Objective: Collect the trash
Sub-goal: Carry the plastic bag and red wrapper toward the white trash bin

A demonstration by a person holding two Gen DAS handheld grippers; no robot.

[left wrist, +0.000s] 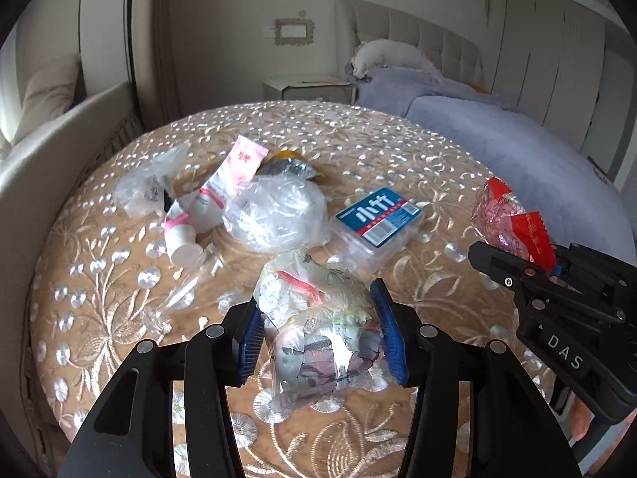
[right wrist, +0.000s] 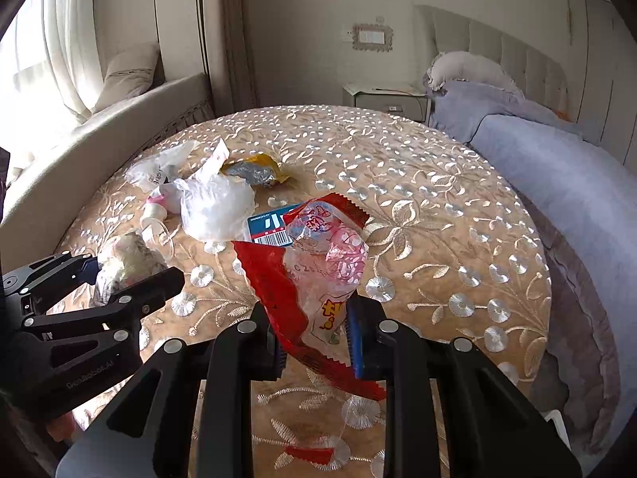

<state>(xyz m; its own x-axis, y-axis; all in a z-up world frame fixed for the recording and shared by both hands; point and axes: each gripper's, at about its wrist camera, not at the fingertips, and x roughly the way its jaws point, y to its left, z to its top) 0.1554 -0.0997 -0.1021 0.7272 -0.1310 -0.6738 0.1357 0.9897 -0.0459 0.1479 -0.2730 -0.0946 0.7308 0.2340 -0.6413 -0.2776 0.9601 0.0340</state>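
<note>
I saw a round table (left wrist: 398, 151) under an embroidered tan cloth, a bed (right wrist: 557, 167) with blue-grey bedding and tufted headboard (left wrist: 418, 32) to the right, a nightstand (right wrist: 386, 97) beyond, and a daylit curtain (right wrist: 51, 47) at left.

Left gripper (left wrist: 318, 334): jaws closed against both sides of a crumpled clear bag of scraps (left wrist: 318, 326), which rests on the embroidered worktop (left wrist: 398, 151); right gripper (left wrist: 529, 259) at right edge, clamping a red-and-clear wrapper (left wrist: 511, 223); beyond: blue-labelled plastic box (left wrist: 376, 219), clear bag (left wrist: 274, 215), white bottle (left wrist: 183, 245), yellow foil packet (left wrist: 288, 165).
</note>
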